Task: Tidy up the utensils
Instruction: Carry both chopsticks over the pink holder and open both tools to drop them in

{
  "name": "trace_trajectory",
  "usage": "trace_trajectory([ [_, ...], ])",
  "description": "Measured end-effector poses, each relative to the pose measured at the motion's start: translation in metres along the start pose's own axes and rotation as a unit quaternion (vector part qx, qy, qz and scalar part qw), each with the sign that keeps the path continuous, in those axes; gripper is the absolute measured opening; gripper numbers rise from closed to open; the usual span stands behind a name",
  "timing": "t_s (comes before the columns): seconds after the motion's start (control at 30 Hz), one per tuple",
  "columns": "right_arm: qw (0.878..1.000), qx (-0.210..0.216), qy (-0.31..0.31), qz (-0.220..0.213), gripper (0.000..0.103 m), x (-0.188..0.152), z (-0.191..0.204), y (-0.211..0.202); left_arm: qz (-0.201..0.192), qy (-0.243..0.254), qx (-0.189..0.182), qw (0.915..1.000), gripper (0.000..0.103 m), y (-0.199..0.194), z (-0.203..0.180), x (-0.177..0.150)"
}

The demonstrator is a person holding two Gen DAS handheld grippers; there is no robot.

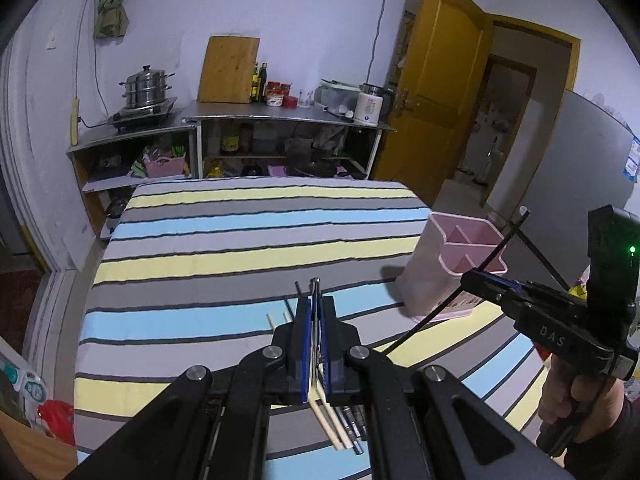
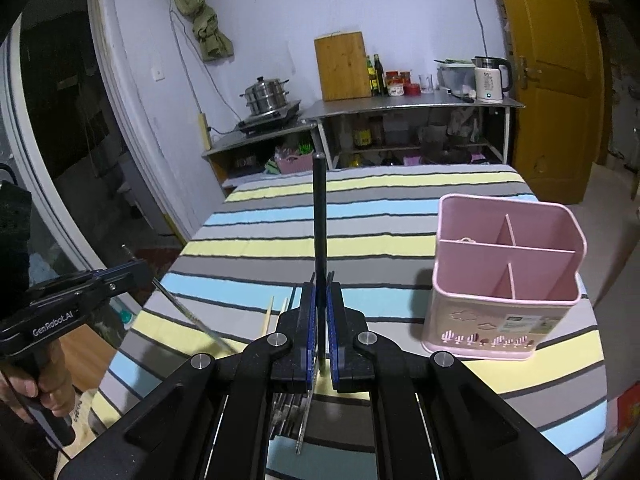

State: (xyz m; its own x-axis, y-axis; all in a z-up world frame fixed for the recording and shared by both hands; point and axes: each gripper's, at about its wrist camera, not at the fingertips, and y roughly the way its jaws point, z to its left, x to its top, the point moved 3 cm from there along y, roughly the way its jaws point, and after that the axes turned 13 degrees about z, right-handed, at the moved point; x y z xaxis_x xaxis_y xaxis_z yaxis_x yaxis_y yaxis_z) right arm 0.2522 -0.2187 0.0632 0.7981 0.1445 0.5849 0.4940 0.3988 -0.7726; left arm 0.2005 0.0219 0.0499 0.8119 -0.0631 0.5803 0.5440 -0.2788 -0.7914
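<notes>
Matt striped cloth covers the table, the pink holder looks smooth plastic, the black chopstick matt, pale chopsticks bare wood, steamer pot shiny metal.

Pink divided holder, tablecloth — grey, blue, yellow stripes, black chopstick

Pink divided caddy upright, seemingly empty; chopsticks on striped cloth.

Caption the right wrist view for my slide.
Right claw shut on a black chopstick, raised over the striped table beside the empty pink utensil caddy.
</notes>
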Motion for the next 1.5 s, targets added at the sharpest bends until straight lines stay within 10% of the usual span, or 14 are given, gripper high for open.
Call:
trace_trajectory([
  [0.93, 0.99, -0.055, 0.063, -0.112, 0.005, 0.046, -0.088, -0.106, -0.028, 0.077, -0.127, 0.9885, 0.004, 0.006, -0.131, 0.113],
  [1.5, 0.99, -0.054, 0.12, -0.044, 0.005, 0.036, -0.142, -0.03, 0.059, 0.068, -0.143, 0.9856, 0.004, 0.126, -0.156, 0.128],
])
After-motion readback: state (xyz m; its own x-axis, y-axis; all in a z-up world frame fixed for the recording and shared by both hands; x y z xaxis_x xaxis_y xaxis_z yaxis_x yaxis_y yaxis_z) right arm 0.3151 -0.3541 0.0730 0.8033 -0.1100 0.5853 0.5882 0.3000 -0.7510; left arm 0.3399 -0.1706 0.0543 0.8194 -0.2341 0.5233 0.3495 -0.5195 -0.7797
